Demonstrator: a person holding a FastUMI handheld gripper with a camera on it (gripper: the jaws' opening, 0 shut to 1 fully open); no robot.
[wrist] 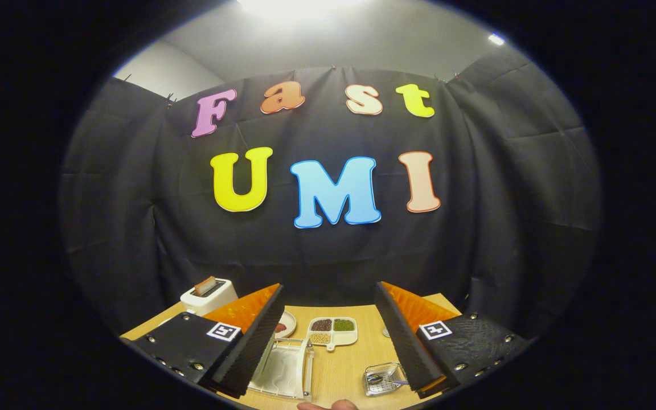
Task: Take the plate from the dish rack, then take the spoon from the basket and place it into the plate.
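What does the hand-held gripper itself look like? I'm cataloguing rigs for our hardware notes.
The hand-held gripper has two broad, wedge-shaped fingers with ribbed inner faces. Each finger sits on a dark textured mount fastened with small round screws, and each mount carries a square black-and-white marker tag. No cable or sleeve is visible.

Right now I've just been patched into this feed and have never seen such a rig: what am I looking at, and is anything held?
This picture comes from a camera riding on a hand-held gripper that a person carries. Its two fingers stand wide apart, holding nothing. Ahead lies a wooden table. On it: a white dish rack between the fingers, a small clear basket with a spoon, a divided tray of grains, a small plate, and a toaster further back.
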